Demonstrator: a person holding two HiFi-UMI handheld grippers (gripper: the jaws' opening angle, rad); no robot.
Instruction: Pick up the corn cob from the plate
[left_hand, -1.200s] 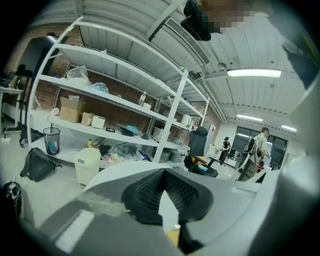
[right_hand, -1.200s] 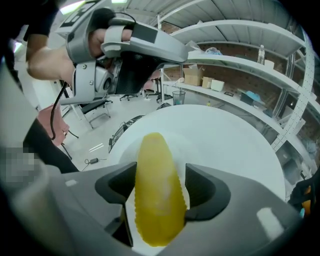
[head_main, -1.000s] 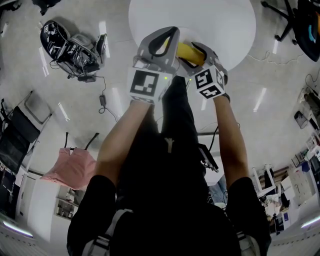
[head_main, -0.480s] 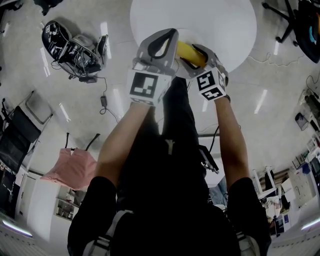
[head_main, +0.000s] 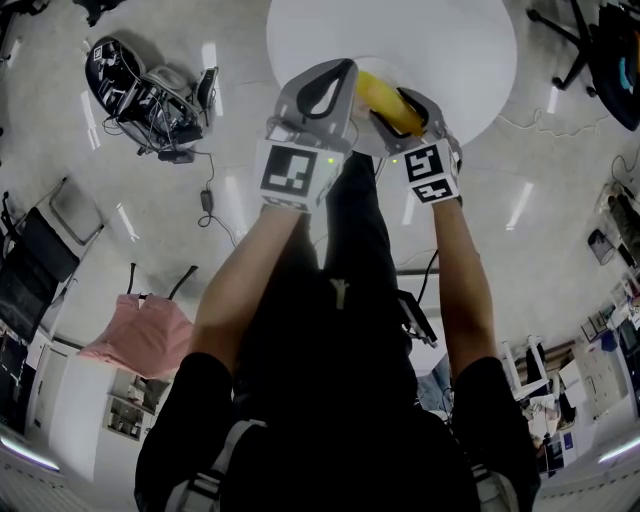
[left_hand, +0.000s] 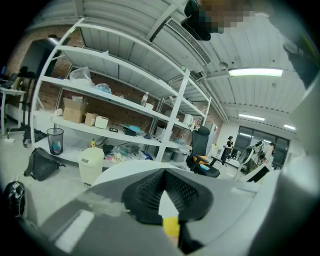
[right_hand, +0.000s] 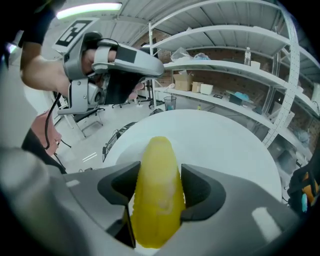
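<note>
Between the jaws of our right gripper (right_hand: 159, 176) we see the corn cob (right_hand: 157, 210), its tip poking past them over the white table (right_hand: 225, 145); these jaws have just been closing and clamp it. Left of it, the jaws of our left gripper (left_hand: 164, 176) rest together, empty

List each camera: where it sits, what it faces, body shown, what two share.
Head view: on head, facing down; forearms, left gripper, right gripper.
Left gripper view: on left gripper, facing shelves; shut jaws.
Right gripper view: on right gripper, faces table; jaws, just closing, pinch corn cob; left gripper shows.
Head and right share corn cob, table.
</note>
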